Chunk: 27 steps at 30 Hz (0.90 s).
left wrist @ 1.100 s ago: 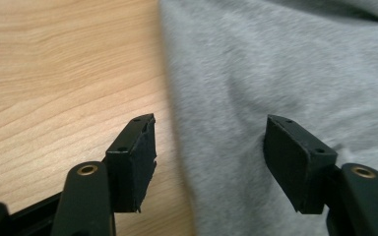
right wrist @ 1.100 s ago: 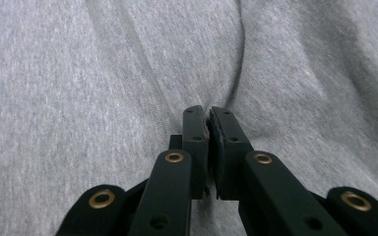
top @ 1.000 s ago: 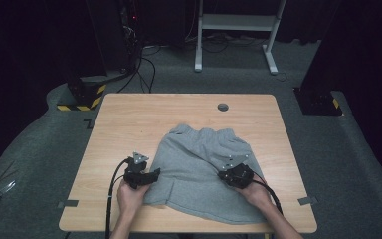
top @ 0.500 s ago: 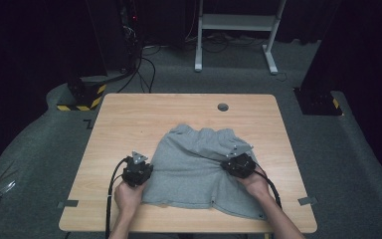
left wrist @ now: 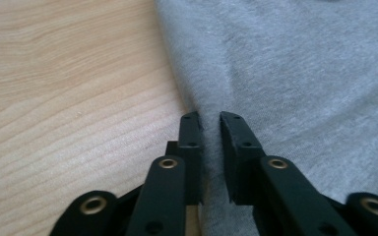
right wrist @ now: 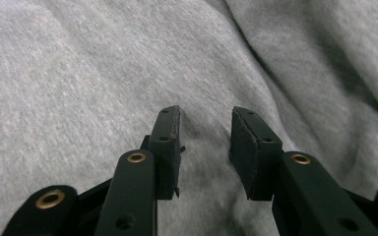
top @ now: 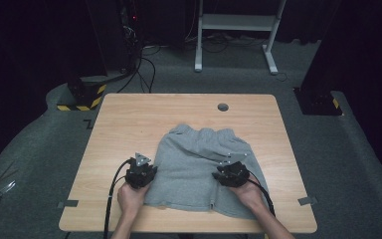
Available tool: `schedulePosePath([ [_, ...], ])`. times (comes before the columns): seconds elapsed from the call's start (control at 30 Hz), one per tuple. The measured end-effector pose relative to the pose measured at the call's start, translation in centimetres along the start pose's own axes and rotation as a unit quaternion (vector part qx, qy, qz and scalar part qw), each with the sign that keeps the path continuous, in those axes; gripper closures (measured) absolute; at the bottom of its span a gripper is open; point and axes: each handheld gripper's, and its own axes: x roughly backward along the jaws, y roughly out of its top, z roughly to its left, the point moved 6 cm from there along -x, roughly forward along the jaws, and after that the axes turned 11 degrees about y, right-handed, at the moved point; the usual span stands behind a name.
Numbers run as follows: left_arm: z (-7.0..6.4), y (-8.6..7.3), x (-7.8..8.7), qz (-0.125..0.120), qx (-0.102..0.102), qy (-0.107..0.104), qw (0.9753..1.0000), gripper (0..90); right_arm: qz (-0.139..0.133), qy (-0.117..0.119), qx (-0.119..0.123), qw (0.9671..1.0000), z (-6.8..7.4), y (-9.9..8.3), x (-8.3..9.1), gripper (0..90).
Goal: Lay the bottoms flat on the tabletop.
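A grey pair of shorts (top: 199,159) lies spread flat on the wooden table (top: 129,124), waistband toward the far side. My left gripper (top: 140,172) sits at the garment's left edge. In the left gripper view its jaws (left wrist: 210,118) stand almost together, with the edge of the grey fabric (left wrist: 300,73) running between them and bare wood (left wrist: 69,73) to their left. My right gripper (top: 231,173) rests on the right half of the shorts. In the right gripper view it (right wrist: 205,113) is open, tips down on the creased grey cloth (right wrist: 78,64).
A round cable hole (top: 223,106) sits near the table's far edge. Bits of tape (top: 68,203) mark the near corners. Bare wood lies left and beyond the shorts. On the dark floor behind stand a white frame (top: 238,22) and black-yellow striped bases (top: 82,97).
The right gripper went slightly forward over the shorts, then came back toward the near edge. The left gripper has stayed at the garment's left edge. The cloth has shifted a little.
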Motion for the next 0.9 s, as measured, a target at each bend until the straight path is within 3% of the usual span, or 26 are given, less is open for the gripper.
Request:
schedulePosePath([
  [0.1,0.2,-0.5,0.8,0.018,-0.015,0.002,0.9997,82.7,-0.003,0.003,0.017,0.9998,0.3,-0.7,0.5,65.7],
  [0.17,0.5,-1.1,1.3,0.019,-0.014,0.003,0.9997,83.0,0.000,0.010,0.027,0.9996,0.2,-1.1,0.8,65.7],
  [0.3,0.8,-1.8,1.7,0.006,0.011,0.007,0.9999,83.0,0.006,0.002,0.027,0.9996,-0.5,-1.0,1.0,65.6],
  [0.37,0.7,-1.5,1.4,0.002,0.013,0.019,0.9997,82.6,0.010,-0.007,0.024,0.9996,-1.1,-0.5,0.7,64.7],
  [0.43,0.5,-1.0,1.1,-0.001,0.020,0.031,0.9993,76.6,0.014,-0.018,0.012,0.9997,-1.7,0.1,0.4,62.3],
  [0.47,0.5,-1.0,1.1,-0.001,0.020,0.031,0.9993,68.7,0.016,-0.030,0.008,0.9994,-2.0,0.2,0.4,60.4],
  [0.5,0.3,-0.8,1.3,-0.005,0.026,0.033,0.9991,61.3,0.016,-0.040,0.003,0.9991,-2.0,0.3,0.5,58.4],
  [0.53,-0.8,-0.4,2.3,-0.030,0.023,0.019,0.9991,56.5,0.009,-0.043,0.001,0.9991,-1.9,0.2,0.9,57.6],
  [0.57,-0.8,-0.4,2.3,-0.030,0.023,0.019,0.9991,52.9,0.009,-0.043,0.001,0.9991,-1.9,0.2,0.9,57.6],
  [0.6,-2.0,-0.2,3.4,-0.046,0.006,0.002,0.9989,49.5,-0.012,-0.042,-0.008,0.9990,-1.4,-0.2,2.0,57.1],
  [0.63,-2.0,-0.2,3.4,-0.046,0.006,0.002,0.9989,47.8,-0.012,-0.042,-0.008,0.9990,-1.4,-0.2,2.0,57.1],
  [0.7,-3.3,-0.3,4.3,-0.054,-0.007,-0.015,0.9984,46.5,-0.023,-0.049,-0.014,0.9984,-1.0,-1.0,3.5,56.9],
  [0.77,-5.0,-1.0,4.1,-0.042,-0.023,-0.037,0.9981,45.4,-0.037,-0.051,-0.040,0.9972,-1.1,-2.5,5.3,57.4],
  [0.83,-5.5,-1.3,3.7,-0.036,-0.029,-0.039,0.9982,45.5,-0.033,-0.053,-0.045,0.9970,-1.2,-3.0,5.5,57.9],
  [0.87,-5.9,-1.6,3.0,-0.043,-0.039,-0.020,0.9981,46.4,-0.019,-0.059,-0.061,0.9962,-2.0,-4.4,5.5,58.8],
  [0.9,-5.9,-1.6,3.0,-0.043,-0.039,-0.020,0.9981,46.7,-0.019,-0.059,-0.061,0.9962,-2.0,-4.4,5.5,58.8],
])
